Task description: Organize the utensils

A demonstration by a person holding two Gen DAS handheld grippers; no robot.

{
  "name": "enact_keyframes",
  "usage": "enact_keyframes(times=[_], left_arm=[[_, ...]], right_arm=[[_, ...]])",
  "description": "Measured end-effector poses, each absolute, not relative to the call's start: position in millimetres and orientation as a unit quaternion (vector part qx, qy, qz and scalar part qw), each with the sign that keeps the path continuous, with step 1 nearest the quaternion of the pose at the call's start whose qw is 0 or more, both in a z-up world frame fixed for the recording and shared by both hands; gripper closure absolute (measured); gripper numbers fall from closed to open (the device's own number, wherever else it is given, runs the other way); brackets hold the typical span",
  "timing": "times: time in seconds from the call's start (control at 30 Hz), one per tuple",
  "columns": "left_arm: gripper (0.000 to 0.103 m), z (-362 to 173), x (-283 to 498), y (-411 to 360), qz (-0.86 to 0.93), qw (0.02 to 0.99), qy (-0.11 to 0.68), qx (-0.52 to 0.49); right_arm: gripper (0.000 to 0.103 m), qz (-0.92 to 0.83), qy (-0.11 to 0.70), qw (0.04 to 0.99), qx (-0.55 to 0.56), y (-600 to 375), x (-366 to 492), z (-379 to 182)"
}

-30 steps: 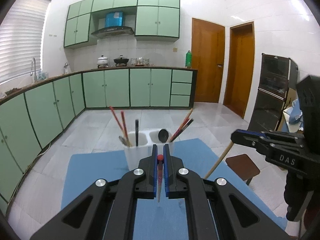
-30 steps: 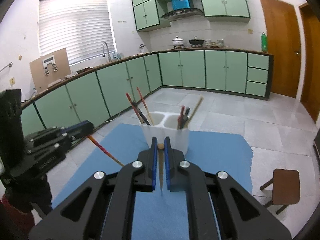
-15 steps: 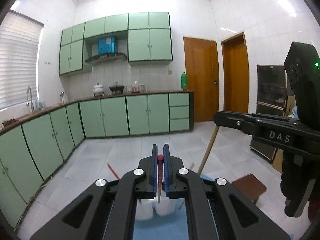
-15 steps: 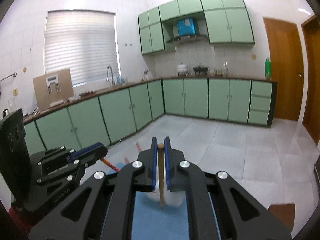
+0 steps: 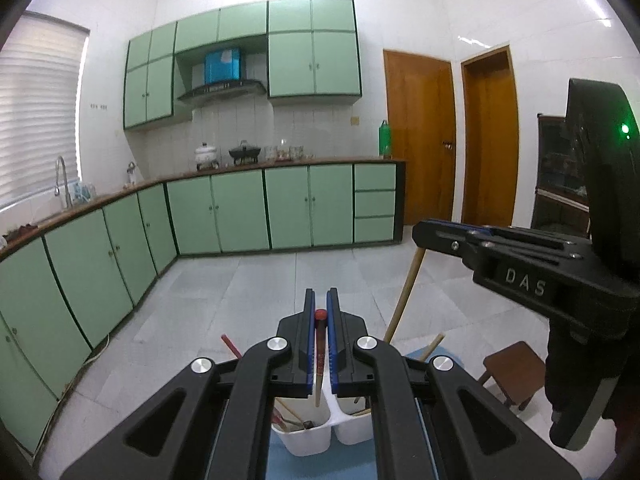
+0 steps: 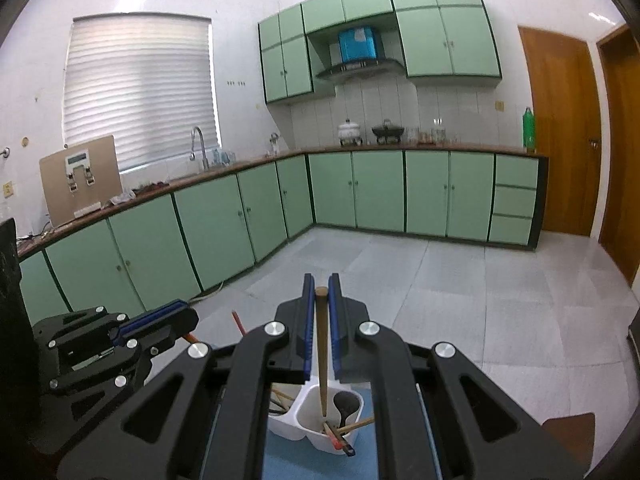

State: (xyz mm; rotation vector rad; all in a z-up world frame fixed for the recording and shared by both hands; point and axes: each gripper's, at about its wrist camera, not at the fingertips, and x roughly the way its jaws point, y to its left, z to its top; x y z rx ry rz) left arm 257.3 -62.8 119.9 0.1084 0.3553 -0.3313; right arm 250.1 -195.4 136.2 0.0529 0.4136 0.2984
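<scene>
A white two-compartment utensil holder (image 5: 316,438) (image 6: 308,416) stands on a blue mat, below both grippers, with chopsticks and a dark spoon (image 6: 346,402) in it. My left gripper (image 5: 320,312) is shut on a red-tipped chopstick (image 5: 319,360) that hangs tip down above the holder's divider. My right gripper (image 6: 321,296) is shut on a wooden chopstick (image 6: 322,352) whose tip hangs over the right compartment. The right gripper also shows in the left wrist view (image 5: 432,236), with its wooden chopstick (image 5: 406,292) slanting down. The left gripper shows in the right wrist view (image 6: 176,316).
The blue mat (image 6: 280,464) covers the table under the holder. A small brown stool (image 5: 512,364) stands on the tiled floor at the right. Green cabinets (image 5: 240,208) line the far and left walls. Two wooden doors (image 5: 420,140) are at the back right.
Both grippers have risen and come in over the holder, which now lies low in both views. Each still holds its chopstick, now hanging more upright above a compartment.
</scene>
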Motion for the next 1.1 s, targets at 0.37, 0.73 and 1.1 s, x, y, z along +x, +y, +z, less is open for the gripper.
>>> enact_keyframes(times=[0.37, 0.73, 1.1], left_arm=[[0.093, 89.6, 283.1, -58.1, -0.158, 0.960, 0.225, 0.046], [0.046, 115.3, 220.4, -33.2, -0.146, 0.974, 0.168, 0.033], [0.024, 92.2, 149.4, -11.5, -0.135, 0.975, 0.176, 0.006]], right_arm=[[0.084, 0.138, 0.259, 0.956, 0.017, -179.0, 263.2, 94.2], [0.029, 0.095, 0.193, 0.976, 0.020, -205.1, 192.5, 117.8], [0.006, 0.095, 0.182, 0.977, 0.051, -232.5, 103.4, 98.9]])
